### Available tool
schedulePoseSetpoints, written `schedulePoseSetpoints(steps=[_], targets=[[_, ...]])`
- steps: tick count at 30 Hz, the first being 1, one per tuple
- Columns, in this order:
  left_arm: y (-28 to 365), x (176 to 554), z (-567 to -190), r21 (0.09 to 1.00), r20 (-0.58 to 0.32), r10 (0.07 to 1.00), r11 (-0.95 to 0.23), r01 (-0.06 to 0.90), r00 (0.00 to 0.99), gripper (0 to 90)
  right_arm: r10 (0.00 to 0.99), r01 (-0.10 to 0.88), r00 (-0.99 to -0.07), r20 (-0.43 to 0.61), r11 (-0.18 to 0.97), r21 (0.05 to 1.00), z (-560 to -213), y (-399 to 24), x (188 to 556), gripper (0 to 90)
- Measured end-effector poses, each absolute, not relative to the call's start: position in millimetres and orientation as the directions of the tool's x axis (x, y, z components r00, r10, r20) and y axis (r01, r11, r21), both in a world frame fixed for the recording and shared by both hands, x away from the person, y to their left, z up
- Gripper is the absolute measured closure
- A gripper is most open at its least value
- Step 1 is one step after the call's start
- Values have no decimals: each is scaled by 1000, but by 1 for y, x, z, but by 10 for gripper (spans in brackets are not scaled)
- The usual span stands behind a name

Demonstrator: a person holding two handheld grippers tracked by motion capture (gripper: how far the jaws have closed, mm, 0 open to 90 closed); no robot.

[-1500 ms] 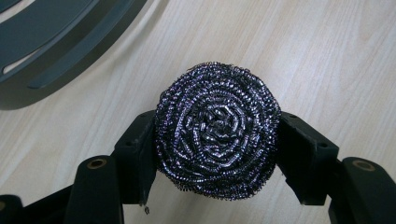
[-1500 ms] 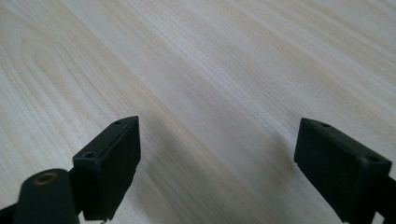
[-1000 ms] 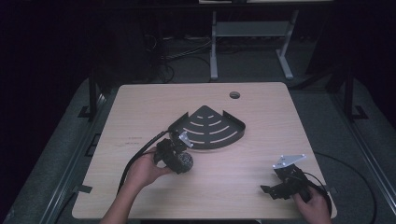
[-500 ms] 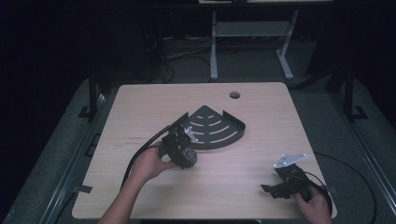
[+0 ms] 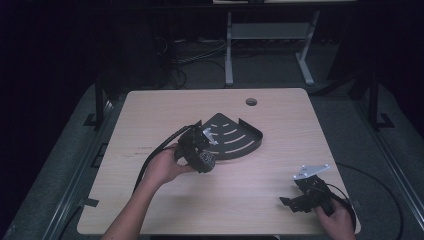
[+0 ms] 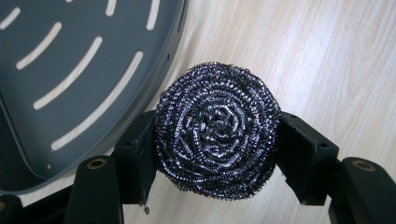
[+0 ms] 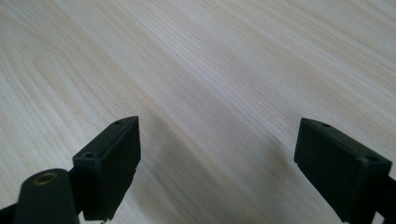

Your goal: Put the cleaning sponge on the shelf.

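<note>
Steel scourer [image 6: 217,133] sits clamped in the left claw [image 6: 215,149] beside the grey tray [image 6: 70,70]; right claw [image 7: 217,163] gapes wide.

Looking along my right gripper [image 7: 217,163], I see its two black jaws rising from the bottom edge, spread wide apart with nothing between them. Beneath and beyond them lies the pale wooden table [image 7: 224,70], its grain running in long diagonal streaks. A soft shadow falls on the table just past the left jaw. Small round screw holes show on the upper face of each jaw, and a brass-coloured ring sits at the lower-left corner.
</note>
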State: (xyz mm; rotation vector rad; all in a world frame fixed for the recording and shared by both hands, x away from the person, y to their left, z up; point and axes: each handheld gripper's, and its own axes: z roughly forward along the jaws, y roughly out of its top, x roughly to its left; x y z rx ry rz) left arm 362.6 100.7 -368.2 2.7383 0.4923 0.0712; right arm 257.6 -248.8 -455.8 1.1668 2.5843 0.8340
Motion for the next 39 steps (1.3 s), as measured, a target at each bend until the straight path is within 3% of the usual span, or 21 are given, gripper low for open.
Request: schedulePoseSetpoints(steps=[39], targets=[[75,406,-358,342,-20,336,-882,323,942,348,735,633,-675,63,532,562,-456,-248,258,143]])
